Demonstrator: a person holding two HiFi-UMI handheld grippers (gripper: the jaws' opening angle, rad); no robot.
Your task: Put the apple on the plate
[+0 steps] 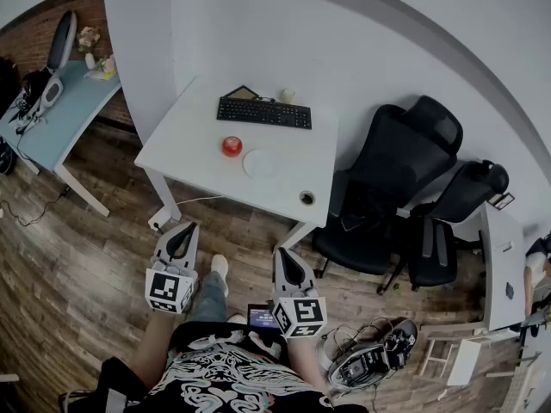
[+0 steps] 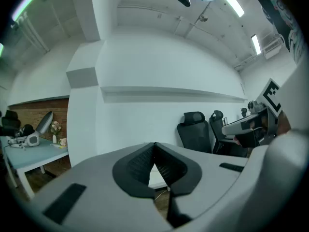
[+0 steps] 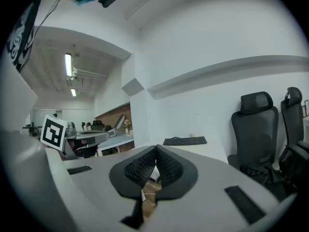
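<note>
While the red apple [image 1: 232, 146] sits on the white desk [image 1: 185, 136], just left of the plate [image 1: 261, 163], its round form too small to show where the stem points, the left gripper [image 1: 188, 228] and right gripper [image 1: 281, 255] hang well short of the plate, jaws pressed tip to tip, gripping nothing.
</note>
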